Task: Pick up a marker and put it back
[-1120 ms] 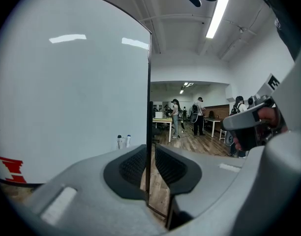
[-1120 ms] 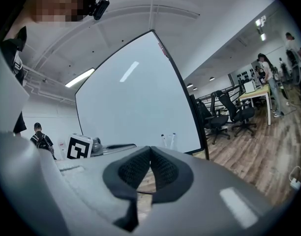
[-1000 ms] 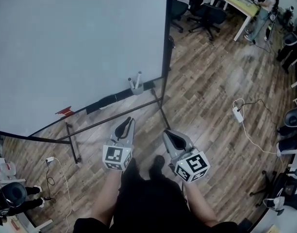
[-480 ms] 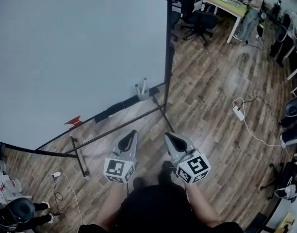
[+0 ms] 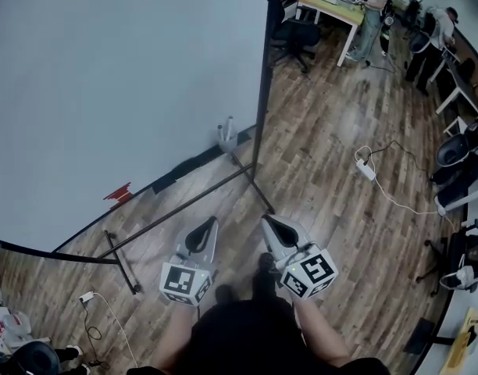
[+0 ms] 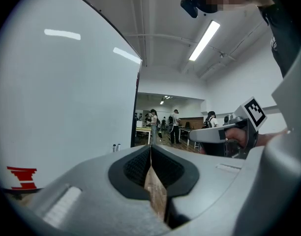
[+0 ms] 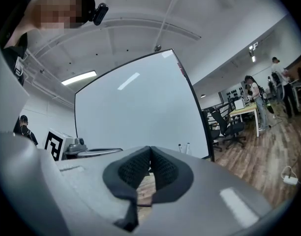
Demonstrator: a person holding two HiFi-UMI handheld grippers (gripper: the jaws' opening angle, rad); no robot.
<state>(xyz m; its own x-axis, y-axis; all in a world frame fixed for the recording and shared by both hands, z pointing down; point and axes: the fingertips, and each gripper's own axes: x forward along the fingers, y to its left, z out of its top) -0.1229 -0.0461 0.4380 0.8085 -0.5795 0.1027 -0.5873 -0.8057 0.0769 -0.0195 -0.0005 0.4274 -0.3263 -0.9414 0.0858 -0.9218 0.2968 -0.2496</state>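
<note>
Your left gripper (image 5: 210, 223) sits at the lower centre of the head view. Its fingers have just been closing and meet with nothing between them. Your right gripper (image 5: 265, 220), just beside it to the right, also has its fingers together and empty. Both point up the frame toward the stand (image 5: 184, 205) of the whiteboard (image 5: 106, 92). The markers (image 5: 226, 125) stand upright in a small holder (image 5: 223, 141) at the whiteboard's lower edge, near its right-hand corner. They are above the fingers in the frame and well apart from both pairs. Beyond, toward the upper right, the wood floor (image 5: 325, 170) runs to a table (image 5: 333, 10) with people (image 5: 372, 10) beside it.
</note>
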